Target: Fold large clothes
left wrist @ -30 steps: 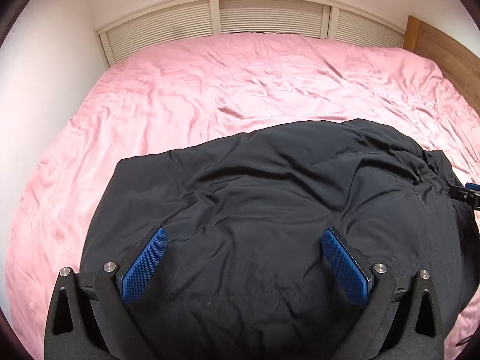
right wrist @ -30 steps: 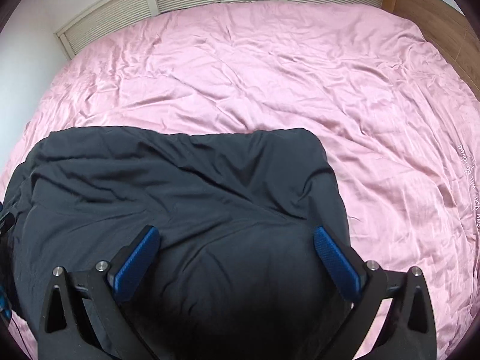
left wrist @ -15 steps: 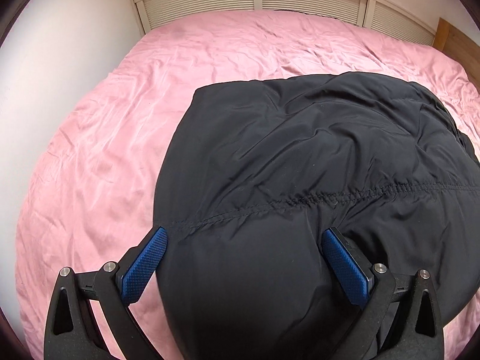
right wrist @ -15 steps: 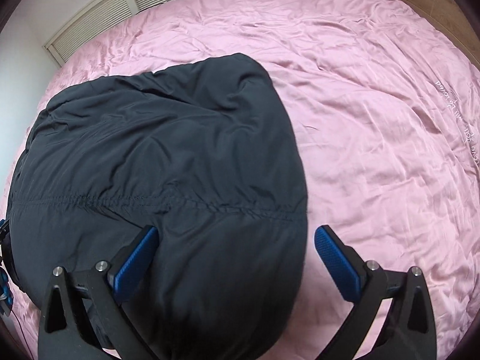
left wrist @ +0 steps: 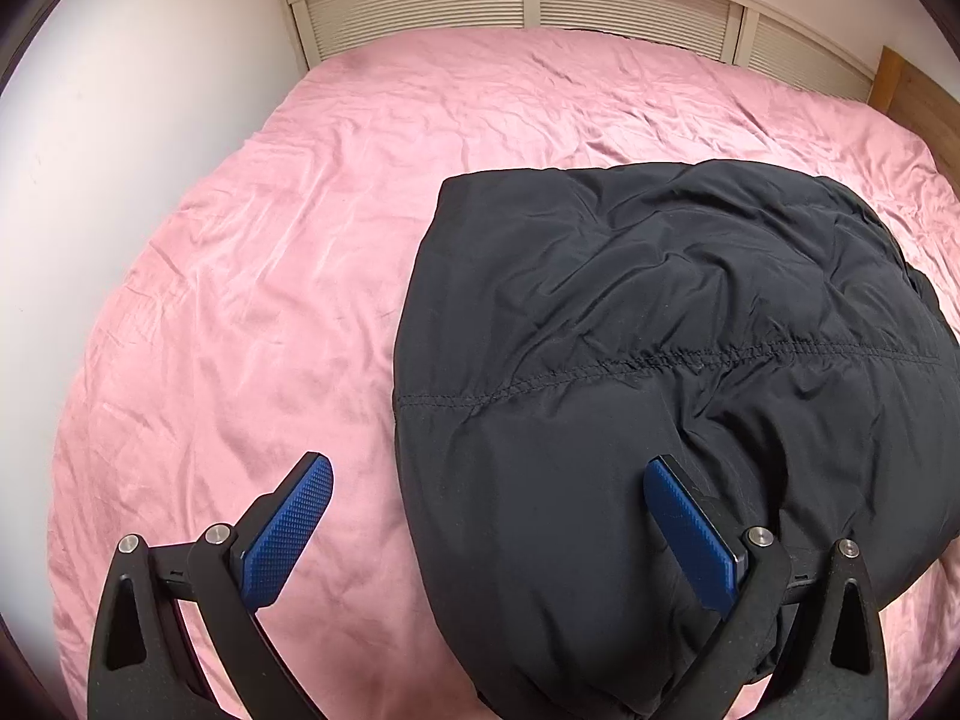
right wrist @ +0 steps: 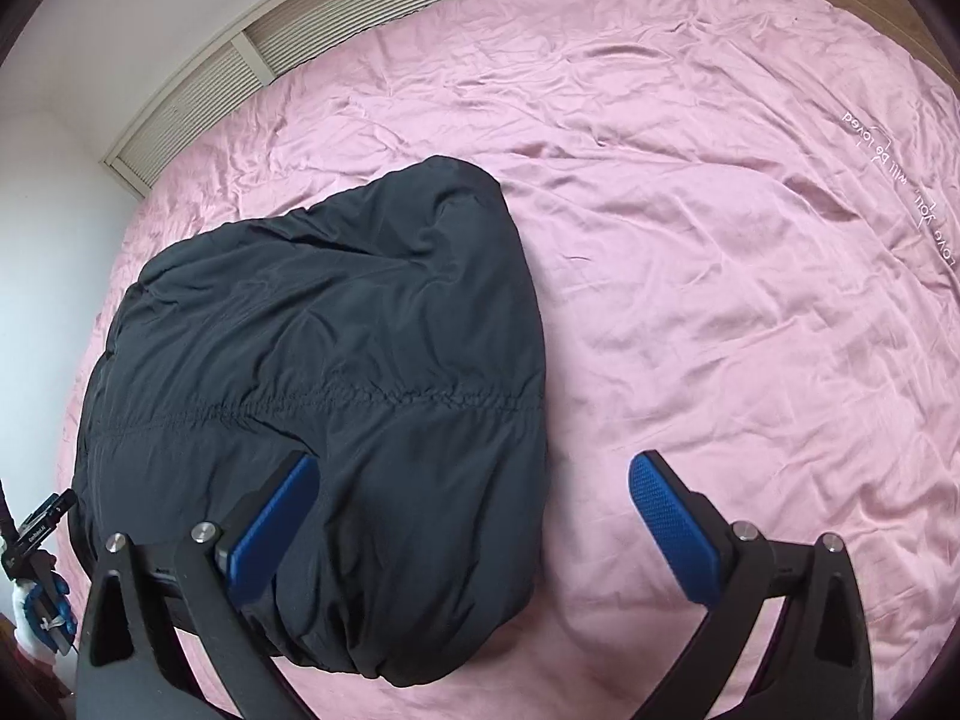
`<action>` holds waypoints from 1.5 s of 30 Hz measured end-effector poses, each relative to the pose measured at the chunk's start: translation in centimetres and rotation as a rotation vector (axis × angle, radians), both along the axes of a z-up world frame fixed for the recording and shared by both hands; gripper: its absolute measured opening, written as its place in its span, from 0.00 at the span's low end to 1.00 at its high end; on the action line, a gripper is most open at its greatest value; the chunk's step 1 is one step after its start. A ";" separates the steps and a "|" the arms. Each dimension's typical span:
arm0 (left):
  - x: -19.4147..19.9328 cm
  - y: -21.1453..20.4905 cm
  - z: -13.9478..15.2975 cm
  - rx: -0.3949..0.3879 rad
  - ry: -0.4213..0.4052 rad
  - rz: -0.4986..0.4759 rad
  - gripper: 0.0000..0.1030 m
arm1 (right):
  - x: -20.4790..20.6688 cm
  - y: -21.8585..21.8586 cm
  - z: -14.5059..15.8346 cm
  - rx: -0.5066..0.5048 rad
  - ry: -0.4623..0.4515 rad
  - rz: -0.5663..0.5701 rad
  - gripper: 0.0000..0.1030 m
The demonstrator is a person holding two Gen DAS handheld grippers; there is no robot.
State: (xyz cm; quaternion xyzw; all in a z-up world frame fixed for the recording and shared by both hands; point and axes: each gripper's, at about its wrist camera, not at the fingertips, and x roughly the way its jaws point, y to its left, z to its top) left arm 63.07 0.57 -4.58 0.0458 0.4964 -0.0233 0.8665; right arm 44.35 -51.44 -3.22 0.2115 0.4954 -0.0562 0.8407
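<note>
A black padded jacket (left wrist: 648,360) lies folded in a thick bundle on the pink bed sheet (left wrist: 252,300), a stitched seam running across its top. My left gripper (left wrist: 489,519) hovers open over the bundle's near left edge, holding nothing. In the right wrist view the same jacket (right wrist: 336,372) fills the left half. My right gripper (right wrist: 474,516) is open above the bundle's near right edge, its left pad over the fabric and its right pad over bare sheet. The left gripper's body (right wrist: 36,546) shows at the far left edge there.
The pink sheet (right wrist: 720,300) spreads wide to the right, with white stitched lettering (right wrist: 882,168) near its edge. A slatted panel (left wrist: 540,6) runs along the far side of the bed, a white wall (left wrist: 120,120) stands to the left, and a wooden headboard (left wrist: 912,96) is at right.
Both grippers have pulled back and apart from over the jacket's middle to its near corners. The jacket now shows as a compact folded bundle with its seam on top.
</note>
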 end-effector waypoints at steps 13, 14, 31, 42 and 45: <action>2.0 2.1 -1.7 -0.081 0.028 0.017 0.99 | 3.8 -1.1 -3.4 0.128 0.040 0.061 1.00; 2.2 2.5 -2.1 -0.107 0.043 0.020 0.99 | 4.2 -1.0 -3.9 0.148 0.045 0.069 1.00; 5.8 5.5 -11.6 -0.616 0.306 0.038 0.99 | 8.6 -0.4 -13.5 0.497 0.126 0.198 1.00; 5.7 3.2 -13.9 -0.737 0.373 0.028 0.99 | 9.6 1.3 -16.7 0.603 0.114 0.215 1.00; 5.5 2.5 -14.0 -0.772 0.385 0.025 0.99 | 9.5 1.9 -16.8 0.640 0.096 0.212 1.00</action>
